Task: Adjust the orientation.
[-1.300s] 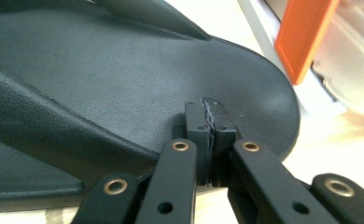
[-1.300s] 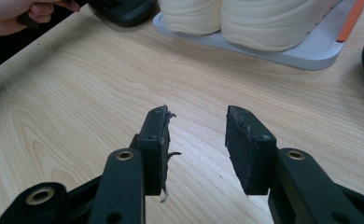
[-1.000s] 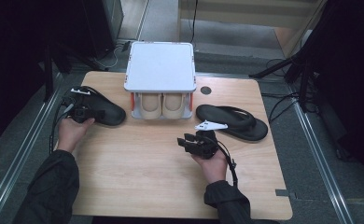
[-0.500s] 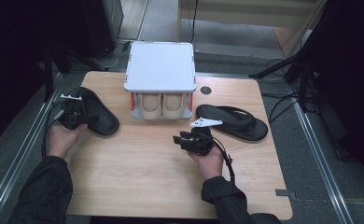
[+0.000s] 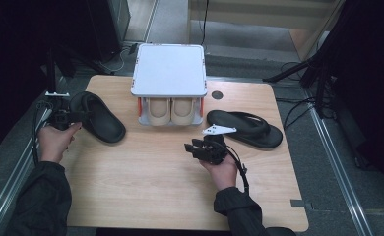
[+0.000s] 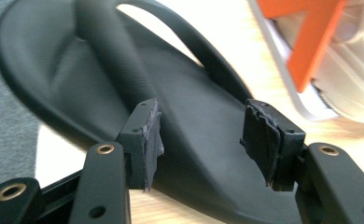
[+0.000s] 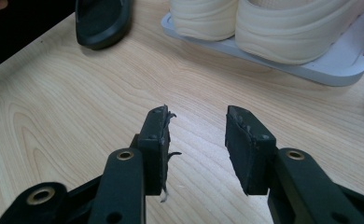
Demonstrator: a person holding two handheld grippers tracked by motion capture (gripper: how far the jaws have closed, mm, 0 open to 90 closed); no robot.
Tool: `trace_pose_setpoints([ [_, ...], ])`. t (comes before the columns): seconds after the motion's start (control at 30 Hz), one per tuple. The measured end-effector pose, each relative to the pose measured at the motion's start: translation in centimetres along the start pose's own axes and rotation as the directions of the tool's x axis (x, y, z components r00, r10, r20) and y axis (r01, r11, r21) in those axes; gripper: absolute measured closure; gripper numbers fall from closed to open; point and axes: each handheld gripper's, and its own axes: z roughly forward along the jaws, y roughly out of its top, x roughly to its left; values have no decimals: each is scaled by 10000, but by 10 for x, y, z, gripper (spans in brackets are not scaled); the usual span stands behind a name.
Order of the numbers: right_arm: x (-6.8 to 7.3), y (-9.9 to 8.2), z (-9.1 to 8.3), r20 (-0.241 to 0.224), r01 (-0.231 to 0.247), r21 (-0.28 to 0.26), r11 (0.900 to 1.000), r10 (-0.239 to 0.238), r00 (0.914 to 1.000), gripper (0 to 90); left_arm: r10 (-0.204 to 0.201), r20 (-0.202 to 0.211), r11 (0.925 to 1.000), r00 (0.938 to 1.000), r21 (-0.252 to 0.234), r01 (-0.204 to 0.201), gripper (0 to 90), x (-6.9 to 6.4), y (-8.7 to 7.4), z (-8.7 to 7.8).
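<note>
Far left of the surface [image 5: 180, 196]: black slide sandal [image 5: 97, 117] lying flat near the left edge, toe end pointing toward the near right, heel end overhanging toward the dark floor. Just left of it, left hand-held gripper [image 5: 77, 116], jaws spread and just been opening, nothing pressed between the pads. From the left gripper view, sandal [image 6: 138, 84] sitting beyond the spread fingertips [image 6: 147, 135], strap running up between them, apparently released.

Judged as a let-go after setting the sandal down. To do it well: draw the left hand-held gripper straight back along its own line, jaws kept wide, so neither pad snags the strap or drags the sandal off the edge. Check that the sole rests fully on the wood before leaving it.

Left hand [image 5: 56, 140] at the left rim of the surface, forearm coming in from the near left, hand-held gripper held level and aimed right at the sandal.

Centre, far side: white shoe rack [image 5: 169, 69] with orange brackets, a pair of cream shoes [image 5: 172, 111] on its lower shelf.

Right of centre: right hand-held gripper [image 5: 190, 147], jaws parted and pinching nothing, hovering over bare wood and aimed left toward the rack. Right hand [image 5: 222, 164] with forearm from the near edge, wrist roughly level.

Far right: black flip-flop [image 5: 246, 129] lying flat, apart from the right hand-held gripper, just right of the rack.
</note>
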Motion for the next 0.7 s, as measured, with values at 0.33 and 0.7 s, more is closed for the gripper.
trace_pose_setpoints([
  [0.33, -3, -7, -10, 305, -135, -23, 9999, 136, 9994, 606, -102, -554, 9998, 9984, 191, 112, 462, 11, 4, 17],
  [0.7, -8, -17, -25, 720, -331, -246, 9991, 348, 9968, 606, -574, -582, 9971, 9967, 456, 601, 500, 18, 5, 40],
])
